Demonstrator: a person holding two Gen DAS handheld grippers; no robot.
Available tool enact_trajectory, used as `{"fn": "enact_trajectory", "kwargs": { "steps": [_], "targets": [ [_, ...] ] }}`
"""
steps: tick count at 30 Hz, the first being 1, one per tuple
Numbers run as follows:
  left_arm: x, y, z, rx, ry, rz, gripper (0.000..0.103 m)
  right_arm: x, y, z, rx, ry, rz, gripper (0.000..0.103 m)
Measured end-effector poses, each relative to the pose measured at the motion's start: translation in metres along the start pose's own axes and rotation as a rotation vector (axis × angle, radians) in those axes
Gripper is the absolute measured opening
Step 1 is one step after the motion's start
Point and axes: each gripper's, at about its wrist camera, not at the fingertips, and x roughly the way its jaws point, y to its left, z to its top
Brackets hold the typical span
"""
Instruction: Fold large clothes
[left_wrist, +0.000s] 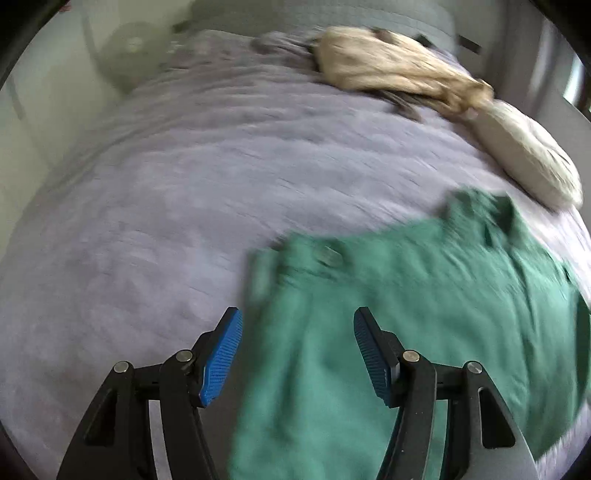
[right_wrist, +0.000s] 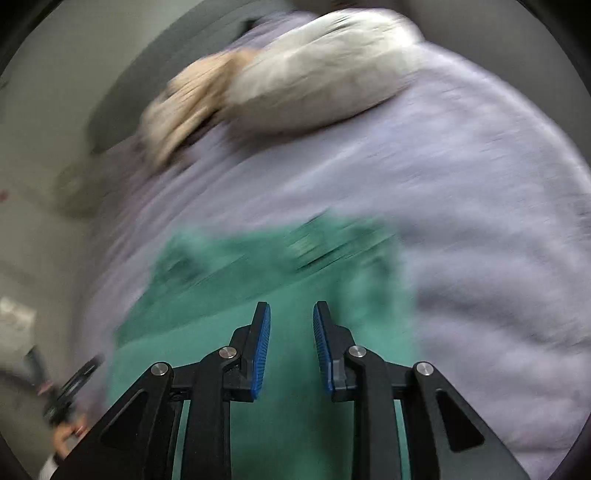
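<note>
A green shirt (left_wrist: 413, 295) lies spread on a lavender bedspread (left_wrist: 184, 206); its collar end points away from me. My left gripper (left_wrist: 297, 328) is open wide and empty, above the shirt's left edge. In the right wrist view the same green shirt (right_wrist: 280, 295) lies below my right gripper (right_wrist: 291, 325), whose jaws stand partly open with nothing between them. This view is blurred by motion.
A beige pillow (left_wrist: 524, 151) and a tan crumpled garment (left_wrist: 391, 62) lie at the far right of the bed. In the right wrist view the pillow (right_wrist: 317, 74) is at the top. The other hand-held gripper (right_wrist: 70, 391) shows at lower left.
</note>
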Motion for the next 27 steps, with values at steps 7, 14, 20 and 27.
{"fn": "enact_trajectory", "kwargs": {
  "steps": [7, 14, 20, 27],
  "targets": [
    [0.032, -0.027, -0.052, 0.081, 0.067, 0.028, 0.064, 0.051, 0.019, -0.043, -0.123, 0.131, -0.078, 0.021],
    [0.024, 0.025, -0.068, 0.036, 0.080, 0.127, 0.064, 0.001, -0.071, -0.045, 0.056, 0.055, -0.187, 0.003],
    [-0.011, 0.062, -0.078, -0.067, 0.095, 0.129, 0.064, -0.040, -0.096, -0.064, 0.218, 0.015, -0.245, 0.011],
    [-0.015, 0.051, -0.113, -0.040, 0.146, 0.092, 0.064, -0.048, -0.055, -0.099, 0.108, 0.030, -0.215, 0.011]
  ]
}}
